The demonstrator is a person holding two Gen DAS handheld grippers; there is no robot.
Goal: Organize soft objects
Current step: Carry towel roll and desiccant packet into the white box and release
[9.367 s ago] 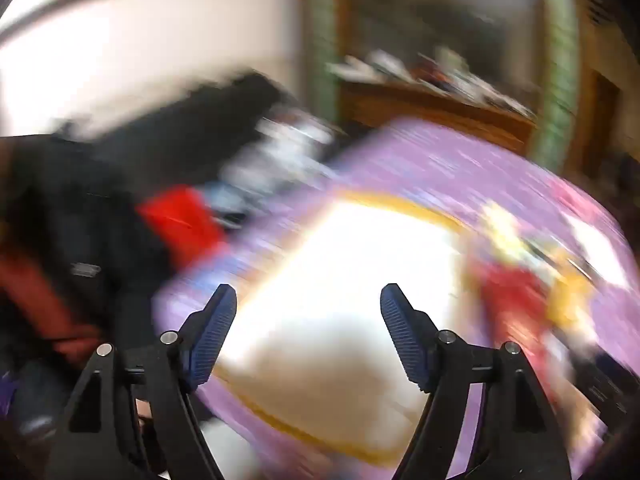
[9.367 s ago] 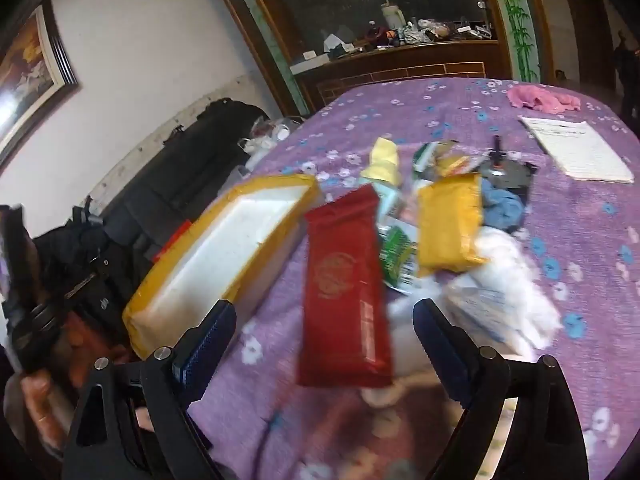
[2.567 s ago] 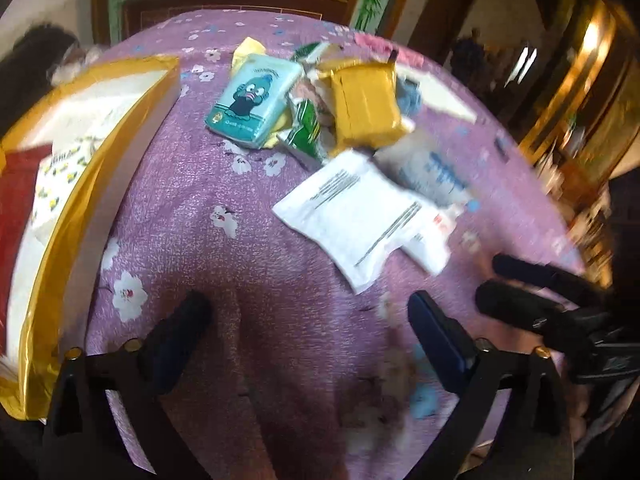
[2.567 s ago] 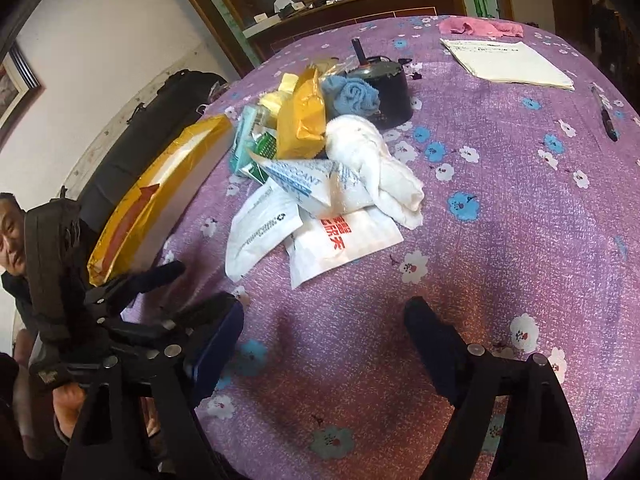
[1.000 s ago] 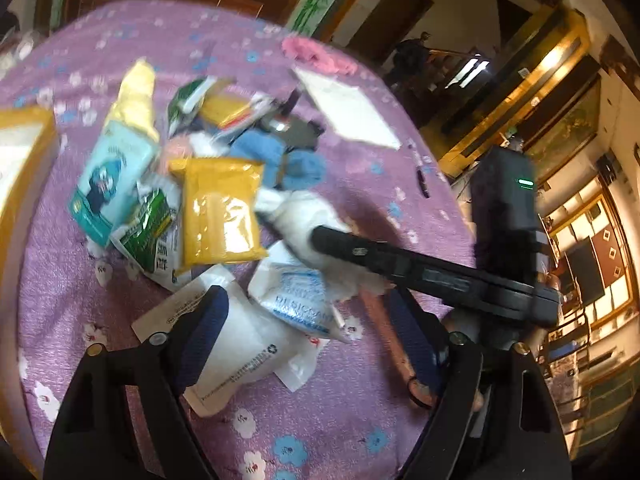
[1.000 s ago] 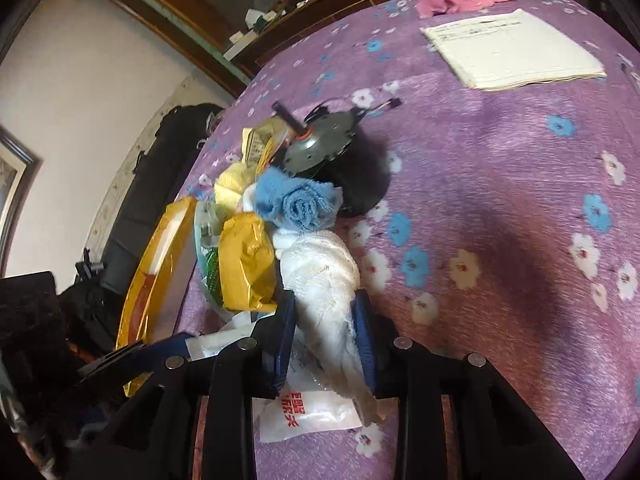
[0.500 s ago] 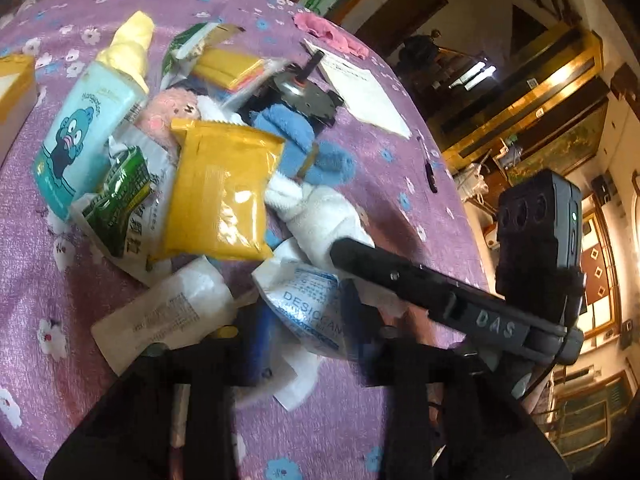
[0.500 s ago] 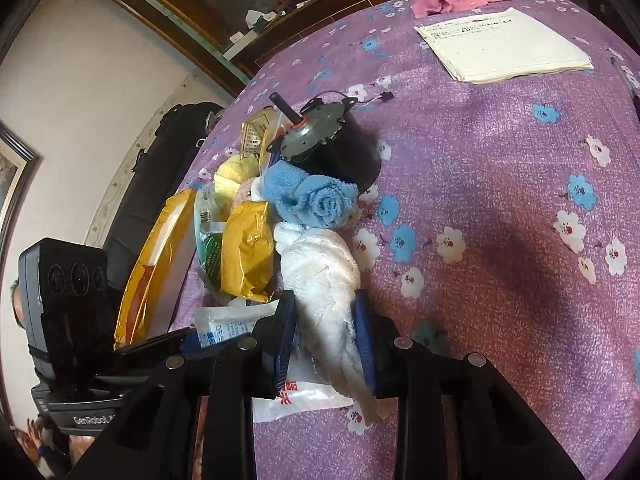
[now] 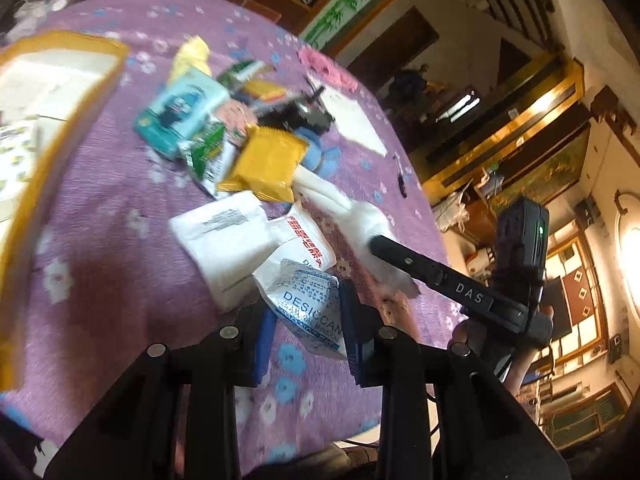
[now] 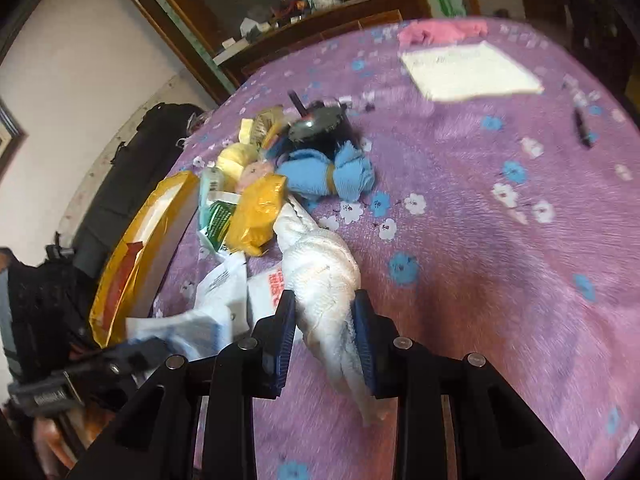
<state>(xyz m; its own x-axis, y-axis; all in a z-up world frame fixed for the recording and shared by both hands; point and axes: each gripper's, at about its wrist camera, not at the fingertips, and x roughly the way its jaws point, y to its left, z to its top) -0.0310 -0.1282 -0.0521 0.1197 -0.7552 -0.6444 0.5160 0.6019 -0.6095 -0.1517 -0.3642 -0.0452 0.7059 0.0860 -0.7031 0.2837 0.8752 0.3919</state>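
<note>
Both claws loaded, each pinching one soft item off the pile

The left claw (image 9: 306,322) is clamped on the desiccant packet (image 9: 308,304); the right claw (image 10: 324,330) is nipped narrow around the white cloth bundle (image 10: 324,280). Lift each clear before swinging, so the white sachets (image 9: 224,236) just ahead don't drag, then carry toward the yellow tray (image 10: 140,240) far left on the bench (image 10: 480,240).

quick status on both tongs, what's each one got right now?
Left tongs: closed on the desiccant packet.
Right tongs: closed on the white cloth.
</note>
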